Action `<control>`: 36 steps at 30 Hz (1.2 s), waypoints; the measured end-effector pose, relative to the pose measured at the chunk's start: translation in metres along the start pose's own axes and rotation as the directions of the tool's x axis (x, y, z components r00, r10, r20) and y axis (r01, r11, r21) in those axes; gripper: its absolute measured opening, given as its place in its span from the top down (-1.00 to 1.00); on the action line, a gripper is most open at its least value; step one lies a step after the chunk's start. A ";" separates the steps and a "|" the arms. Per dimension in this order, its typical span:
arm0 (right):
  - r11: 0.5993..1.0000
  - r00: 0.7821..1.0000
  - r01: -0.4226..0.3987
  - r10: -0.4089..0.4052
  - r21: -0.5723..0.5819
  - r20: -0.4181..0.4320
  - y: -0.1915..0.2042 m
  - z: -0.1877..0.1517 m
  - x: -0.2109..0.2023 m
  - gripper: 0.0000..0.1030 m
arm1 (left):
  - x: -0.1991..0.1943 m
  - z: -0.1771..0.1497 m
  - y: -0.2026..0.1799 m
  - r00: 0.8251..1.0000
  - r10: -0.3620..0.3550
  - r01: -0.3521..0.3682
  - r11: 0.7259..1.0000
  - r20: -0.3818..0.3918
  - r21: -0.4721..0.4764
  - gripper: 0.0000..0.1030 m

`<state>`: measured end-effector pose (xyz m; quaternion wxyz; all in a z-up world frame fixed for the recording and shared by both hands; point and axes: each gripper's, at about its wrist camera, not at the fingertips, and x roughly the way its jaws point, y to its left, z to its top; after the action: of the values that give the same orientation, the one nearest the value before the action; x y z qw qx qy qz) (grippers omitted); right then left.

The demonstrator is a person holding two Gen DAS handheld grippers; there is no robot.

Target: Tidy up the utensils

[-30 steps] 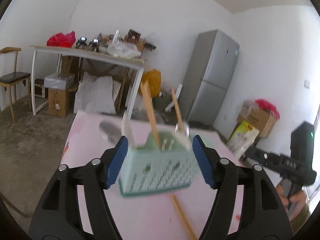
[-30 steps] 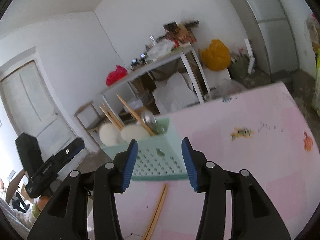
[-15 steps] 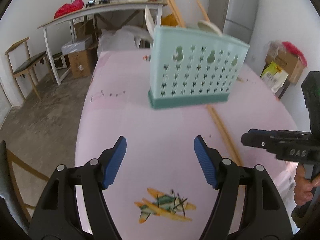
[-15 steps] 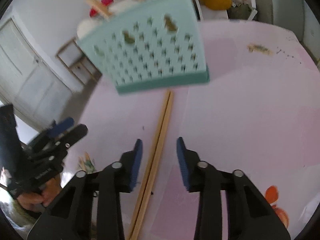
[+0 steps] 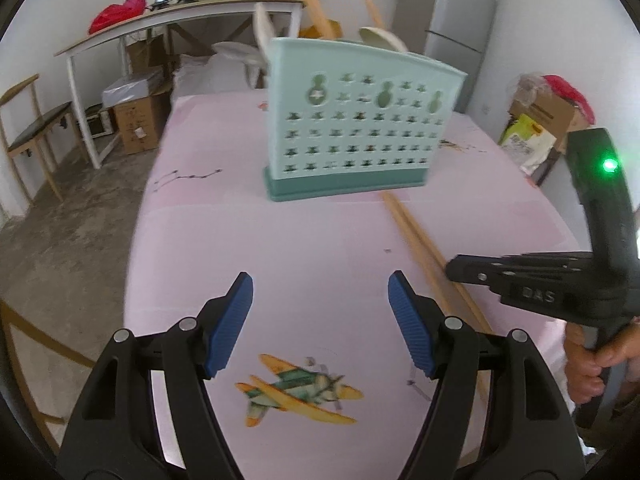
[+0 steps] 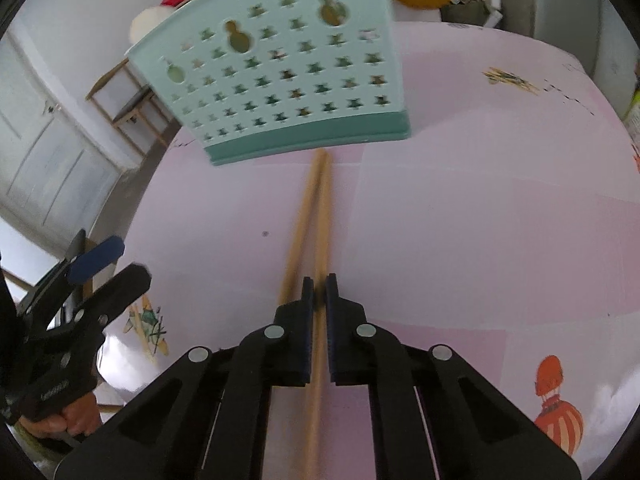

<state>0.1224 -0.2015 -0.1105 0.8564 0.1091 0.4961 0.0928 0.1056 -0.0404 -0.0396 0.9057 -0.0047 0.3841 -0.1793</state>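
Observation:
A mint green perforated utensil holder (image 5: 356,124) stands on the pink table (image 5: 280,248), with wooden chopsticks and white spoons sticking out of its top. It also shows in the right wrist view (image 6: 288,72). A pair of wooden chopsticks (image 6: 312,216) lies on the table, running from the holder's base toward me. My right gripper (image 6: 319,284) is shut on the near chopstick of that pair, low over the table. My left gripper (image 5: 320,308) is open and empty, well short of the holder, above an airplane print.
The right gripper's black body (image 5: 560,284) sits to the right in the left wrist view. A long white side table (image 5: 180,12) with clutter, boxes, a chair (image 5: 32,128) and a grey fridge (image 5: 464,20) stand beyond the pink table.
Both grippers have drawn back from the holder and tipped down toward the table. The right gripper has closed on a chopstick. The left gripper stays open.

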 end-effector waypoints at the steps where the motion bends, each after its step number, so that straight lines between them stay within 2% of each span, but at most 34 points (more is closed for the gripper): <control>1: 1.000 1.000 0.013 -0.013 0.013 0.005 -0.004 0.000 -0.002 0.89 | 0.000 0.001 -0.004 1.000 -0.023 0.023 1.000 0.000 0.004 -0.29; 5: 0.996 0.999 0.042 -0.043 0.076 0.019 -0.025 -0.005 -0.013 0.89 | 0.013 0.005 -0.030 0.990 -0.129 0.132 0.990 -0.052 0.053 -0.29; 7: 0.991 0.998 0.057 -0.061 0.117 0.027 -0.039 -0.008 -0.020 0.89 | 0.023 0.007 -0.047 0.985 -0.148 0.156 0.983 -0.084 0.096 -0.29; 10: 0.984 0.998 0.053 -0.060 0.170 0.034 -0.056 -0.011 -0.027 0.88 | 0.036 0.007 -0.070 0.984 -0.132 0.150 0.976 -0.118 0.157 -0.27; 16: 0.980 0.997 0.043 -0.053 0.193 0.050 -0.064 -0.015 -0.033 0.88 | 0.057 0.006 -0.089 0.983 -0.027 0.059 0.983 -0.181 0.176 0.21; 18: 0.981 0.998 0.035 -0.046 0.192 0.052 -0.063 -0.015 -0.032 0.88 | 0.061 0.006 -0.086 0.980 -0.015 0.047 0.987 -0.198 0.154 0.35; 21: 0.982 0.998 0.028 -0.040 0.188 0.057 -0.061 -0.015 -0.028 0.88 | 0.062 0.006 -0.079 0.980 -0.008 0.034 0.991 -0.197 0.131 0.64; 22: 0.981 0.998 0.025 -0.037 0.191 0.059 -0.060 -0.015 -0.026 0.88 | 0.063 0.006 -0.076 0.980 -0.008 0.031 0.993 -0.198 0.112 0.82; 23: 0.981 0.998 0.022 -0.034 0.191 0.060 -0.059 -0.015 -0.026 0.88 | 0.063 0.007 -0.072 0.980 -0.011 0.030 0.995 -0.200 0.096 0.88; 30: 0.984 0.999 -0.003 -0.006 0.176 0.049 -0.050 -0.017 -0.024 0.89 | 0.052 0.002 -0.036 0.972 -0.031 0.031 1.000 -0.232 -0.001 0.90; 36: 0.994 1.000 -0.030 0.031 0.101 -0.006 -0.032 -0.026 -0.025 0.88 | 0.034 -0.010 -0.012 0.960 -0.013 0.008 1.000 -0.280 -0.019 0.90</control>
<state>0.0888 -0.2368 -0.1116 0.8464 0.1597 0.5016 0.0809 0.1162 -0.0614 -0.0683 0.8411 0.0110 0.5101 -0.1795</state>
